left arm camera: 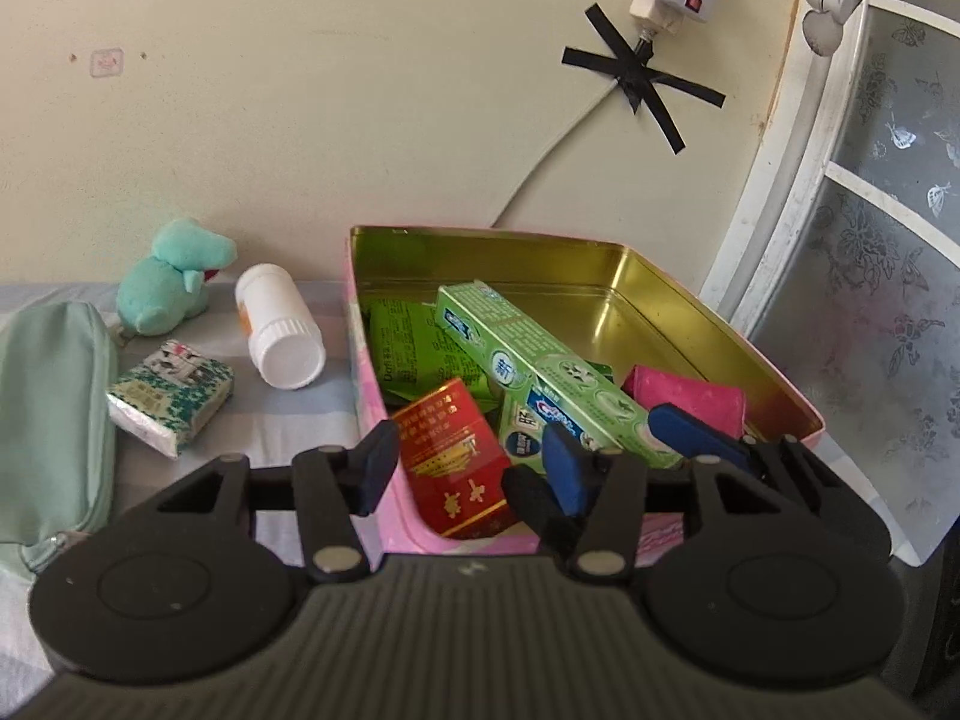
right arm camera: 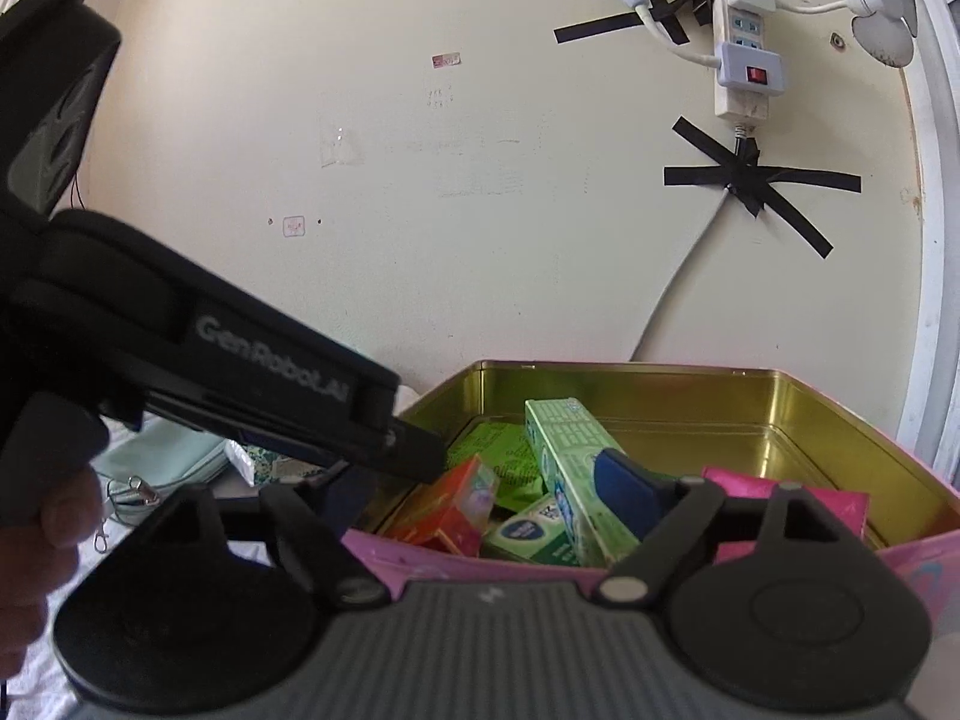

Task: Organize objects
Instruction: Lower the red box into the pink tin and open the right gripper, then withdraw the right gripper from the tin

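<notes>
A pink tin (left arm camera: pixel 600 267) with a gold inside stands open against the wall. In it lie a long green toothpaste box (left arm camera: pixel 528 354), a red box (left arm camera: pixel 450 456), a green packet (left arm camera: pixel 408 348) and a pink item (left arm camera: pixel 690 396). My left gripper (left arm camera: pixel 471 468) hovers open over the tin's near corner, above the red box, holding nothing. From the right wrist I see the tin (right arm camera: pixel 660 396), the toothpaste box (right arm camera: pixel 564 450) and the red box (right arm camera: pixel 456 504). My right gripper (right arm camera: pixel 480 498) is open over the tin's near wall; the left gripper's body hides its left finger.
Left of the tin on the striped cloth lie a teal plush toy (left arm camera: pixel 174 282), a white bottle (left arm camera: pixel 279 330) on its side, a tissue pack (left arm camera: pixel 171 396) and a mint pouch (left arm camera: pixel 54 414). A window frame (left arm camera: pixel 780 210) stands right. A power strip (right arm camera: pixel 741 60) hangs on the wall.
</notes>
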